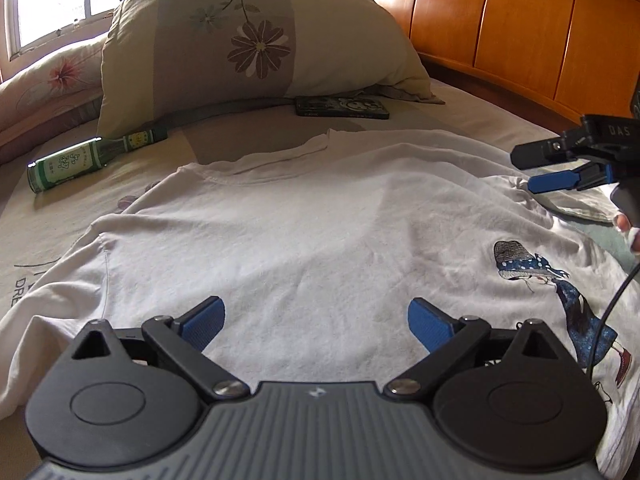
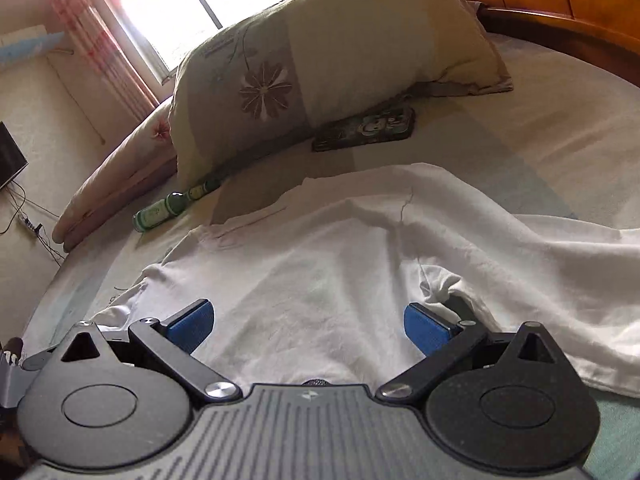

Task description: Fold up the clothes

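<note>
A white T-shirt (image 1: 304,220) lies spread on the bed, its neckline toward the pillow and a printed figure in blue (image 1: 560,292) on its right side. My left gripper (image 1: 316,324) hovers open over the near part of the shirt with nothing between its blue pads. At the right edge of the left wrist view, my right gripper (image 1: 522,170) hangs over the shirt's far right side. In the right wrist view the right gripper (image 2: 308,326) is open above the T-shirt (image 2: 320,272). A bunched fold of cloth (image 2: 444,284) lies against its right finger.
A large flowered pillow (image 1: 248,44) stands behind the shirt, with a green bottle (image 1: 76,160) lying at its left foot and a flat dark box (image 1: 342,107) beside it. A wooden headboard (image 1: 520,32) runs along the right. A window (image 2: 192,4) is beyond the pillow.
</note>
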`<state>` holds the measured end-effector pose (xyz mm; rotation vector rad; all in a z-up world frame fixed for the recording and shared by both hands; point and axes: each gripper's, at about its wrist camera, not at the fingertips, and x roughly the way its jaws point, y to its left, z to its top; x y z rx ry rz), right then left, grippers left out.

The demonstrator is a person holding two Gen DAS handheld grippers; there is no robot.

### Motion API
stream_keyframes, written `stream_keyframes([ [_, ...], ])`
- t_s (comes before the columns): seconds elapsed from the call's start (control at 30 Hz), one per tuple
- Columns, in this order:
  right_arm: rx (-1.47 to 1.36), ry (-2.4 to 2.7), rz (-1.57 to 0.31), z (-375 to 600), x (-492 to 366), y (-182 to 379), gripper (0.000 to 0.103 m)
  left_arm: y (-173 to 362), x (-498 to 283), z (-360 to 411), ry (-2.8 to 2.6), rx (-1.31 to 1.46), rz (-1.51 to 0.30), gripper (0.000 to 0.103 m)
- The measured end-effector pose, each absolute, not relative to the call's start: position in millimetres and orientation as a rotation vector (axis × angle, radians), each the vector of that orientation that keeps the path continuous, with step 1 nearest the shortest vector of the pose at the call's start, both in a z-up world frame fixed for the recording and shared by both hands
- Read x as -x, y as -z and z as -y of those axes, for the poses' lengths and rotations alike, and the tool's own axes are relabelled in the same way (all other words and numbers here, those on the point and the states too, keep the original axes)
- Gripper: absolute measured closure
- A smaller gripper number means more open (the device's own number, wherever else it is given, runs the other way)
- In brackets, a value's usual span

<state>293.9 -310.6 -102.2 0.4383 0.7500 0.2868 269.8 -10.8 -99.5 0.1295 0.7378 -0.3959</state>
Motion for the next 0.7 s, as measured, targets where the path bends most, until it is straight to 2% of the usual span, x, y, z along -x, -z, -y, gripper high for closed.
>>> stream_keyframes([
  [0.1, -0.408, -0.195, -0.838, 313, -329, 123, 0.000, 119, -276, 2, 0.398, -0.110, -0.769, 0.005],
  [0.27, -0.177, -0.061, -0.815, 311, -361, 125, 0.000, 126, -283, -9, 0.410, -0.092, -0.737, 0.002],
  [0.53, -0.268, -0.241, -0.880, 306, -323, 96, 0.000, 114, -270, -14, 0.394, -0.176, -0.705, 0.002],
  [0.7, -0.333, -0.406, -0.961, 296, -291, 88, 0.000, 114, -268, -14, 0.479, -0.136, -0.791, 0.002],
])
